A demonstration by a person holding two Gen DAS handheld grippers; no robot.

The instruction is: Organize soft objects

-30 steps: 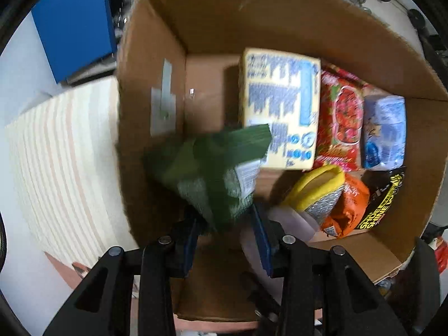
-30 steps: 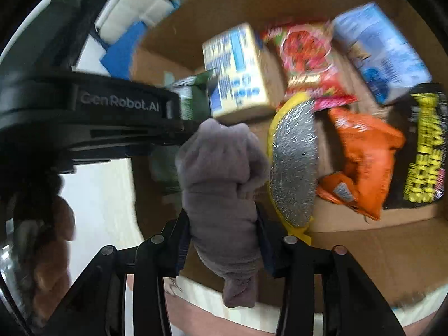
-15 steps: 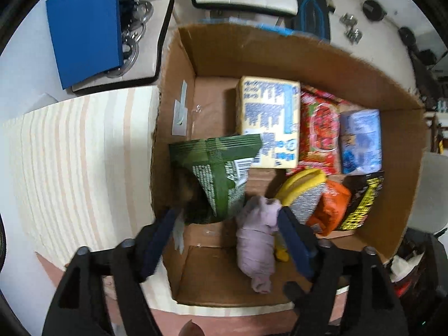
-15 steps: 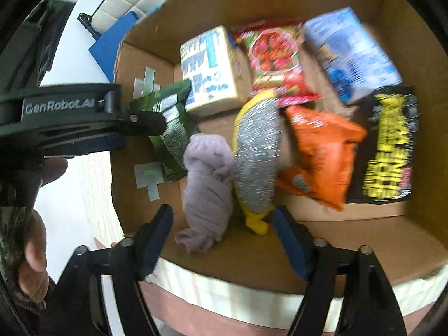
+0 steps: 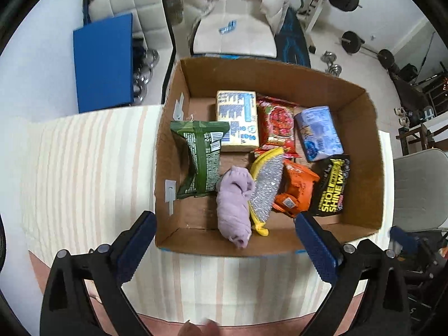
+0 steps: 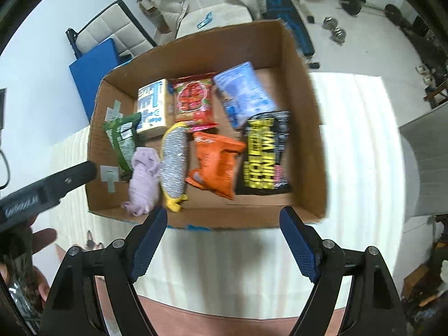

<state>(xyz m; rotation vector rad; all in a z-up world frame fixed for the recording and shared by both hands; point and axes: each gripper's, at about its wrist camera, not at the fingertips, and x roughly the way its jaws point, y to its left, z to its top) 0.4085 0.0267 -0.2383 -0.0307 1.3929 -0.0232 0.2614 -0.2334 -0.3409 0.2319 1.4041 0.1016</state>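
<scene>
Brown cardboard box [image 5: 372, 151] showing dark green crinkly snack packet [image 5: 200, 159], lilac rolled cloth [image 5: 233, 207], orange foil pouch [image 5: 296, 190]; pale striped tablecloth [image 5: 84, 168] w/ peach bands.

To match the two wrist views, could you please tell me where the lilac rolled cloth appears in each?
Left wrist: lilac rolled cloth lies centre, near the box's front wall.
Right wrist: lilac rolled cloth lies left of centre, near the front wall.
Shared landmark: the silver-and-yellow scrubber touches its right side.
</scene>
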